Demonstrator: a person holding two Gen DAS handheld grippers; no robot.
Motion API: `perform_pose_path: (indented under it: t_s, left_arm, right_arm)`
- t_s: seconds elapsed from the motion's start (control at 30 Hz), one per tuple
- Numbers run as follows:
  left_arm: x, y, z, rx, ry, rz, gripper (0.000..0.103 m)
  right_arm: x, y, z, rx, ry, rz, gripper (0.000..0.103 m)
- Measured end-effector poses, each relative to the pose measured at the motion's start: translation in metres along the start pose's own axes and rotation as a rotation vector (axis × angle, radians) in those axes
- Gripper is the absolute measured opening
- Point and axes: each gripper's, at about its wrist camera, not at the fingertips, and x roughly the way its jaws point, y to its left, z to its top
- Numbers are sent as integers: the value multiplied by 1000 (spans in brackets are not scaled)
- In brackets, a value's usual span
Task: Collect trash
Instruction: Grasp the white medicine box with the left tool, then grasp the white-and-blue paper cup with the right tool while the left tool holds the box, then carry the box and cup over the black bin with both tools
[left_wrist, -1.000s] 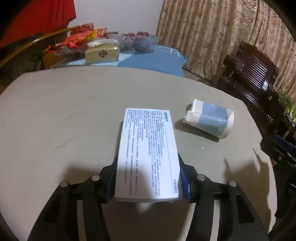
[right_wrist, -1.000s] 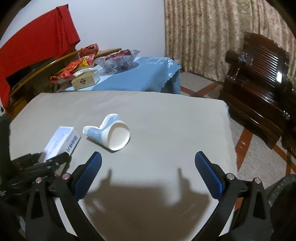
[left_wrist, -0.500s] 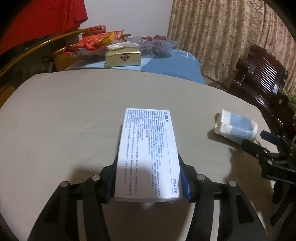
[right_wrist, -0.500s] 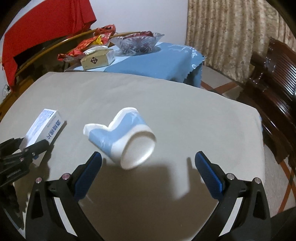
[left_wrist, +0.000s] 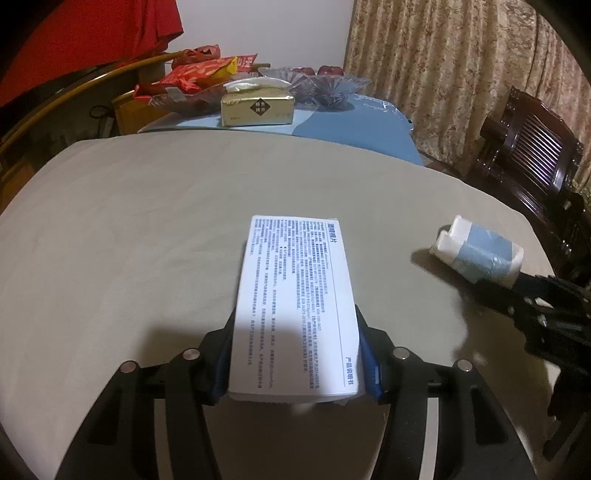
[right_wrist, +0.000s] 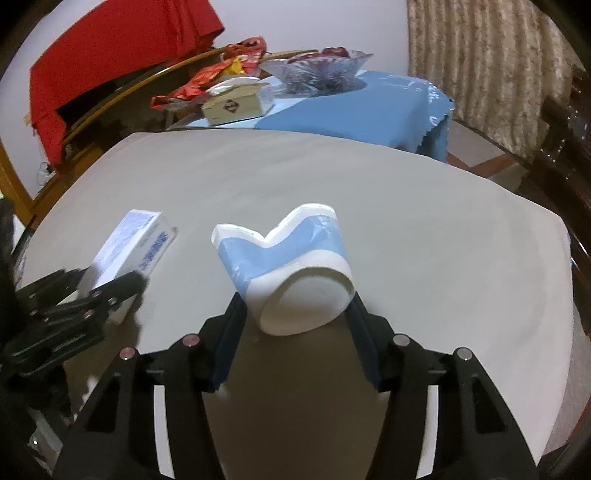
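Note:
My left gripper (left_wrist: 295, 354) is shut on a white printed box (left_wrist: 295, 306) and holds it over the beige table (left_wrist: 129, 229). The box also shows at the left of the right wrist view (right_wrist: 136, 251), between the left gripper's black fingers (right_wrist: 110, 288). My right gripper (right_wrist: 295, 325) is shut on a crushed white and blue paper cup (right_wrist: 291, 273), its open mouth towards the camera. The cup shows at the right of the left wrist view (left_wrist: 480, 254), with the right gripper's black frame (left_wrist: 546, 310) behind it.
A second table with a blue cloth (right_wrist: 354, 107) stands beyond the beige one. It bears a tissue box (left_wrist: 258, 107), a glass bowl (right_wrist: 317, 66) and red snack bags (left_wrist: 199, 72). A dark wooden chair (left_wrist: 532, 147) stands at the right. Red cloth (right_wrist: 110, 62) hangs at the left.
My right gripper has come forward around the paper cup and closed on it. My left gripper still holds the box and has swung slightly, so the cup now sits further right in its view.

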Motion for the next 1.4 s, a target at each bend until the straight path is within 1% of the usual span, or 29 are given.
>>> perform_pose_path:
  t_s: [0.03, 0.1, 0.17, 0.2, 0.3, 0.33, 0.37, 0.4, 0.43, 0.5, 0.63, 0.73, 0.93, 1.13, 1.4]
  left_arm:
    - [0, 0, 0, 0, 1, 0, 55]
    - [0, 0, 0, 1, 1, 1, 55]
    - [-1, 1, 0, 1, -1, 5, 55]
    - [-2, 1, 1, 0, -2, 8, 55]
    - [-3, 1, 2, 2, -3, 12, 55]
    - [-4, 1, 2, 1, -4, 13, 55]
    - [-5, 1, 2, 2, -5, 14, 55]
    - [-6, 1, 2, 3, -6, 14, 55]
    - [-7, 0, 2, 6, -6, 15, 55]
    - [-10, 0, 3, 12, -11, 17, 55]
    - [-21, -3, 7, 13, -32, 17, 55]
    - [-37, -11, 7, 30, -64, 13, 55]
    - [-65, -28, 5, 52, -95, -16, 55]
    - [-98, -51, -8, 76, -102, -62, 55]
    - [-141, -77, -26, 104, -118, -112, 55]
  right_arm:
    - [-1, 2, -1, 0, 0, 2, 57]
    - [-2, 4, -1, 0, -1, 1, 73]
    - [-2, 4, 1, -4, -8, -11, 79]
    - [-2, 4, 2, 1, -7, -9, 79]
    - [2, 2, 8, 25, -1, 7, 79]
    - [3, 1, 8, 27, 2, 9, 77]
    - [6, 1, 9, 34, 10, 13, 68]
    - [7, 0, 9, 45, 17, 27, 62]
    - [5, -1, 8, 56, 16, 32, 62]
    - [1, 0, 7, 55, 9, 36, 58]
    - [-15, 5, 4, 46, -20, 22, 56]
    - [-39, 6, -1, 62, -57, 12, 56]
    - [-84, 6, -14, 82, -116, -8, 55]
    - [-136, 3, -36, 121, -165, -17, 56]
    - [-190, 3, -61, 145, -203, -41, 56]
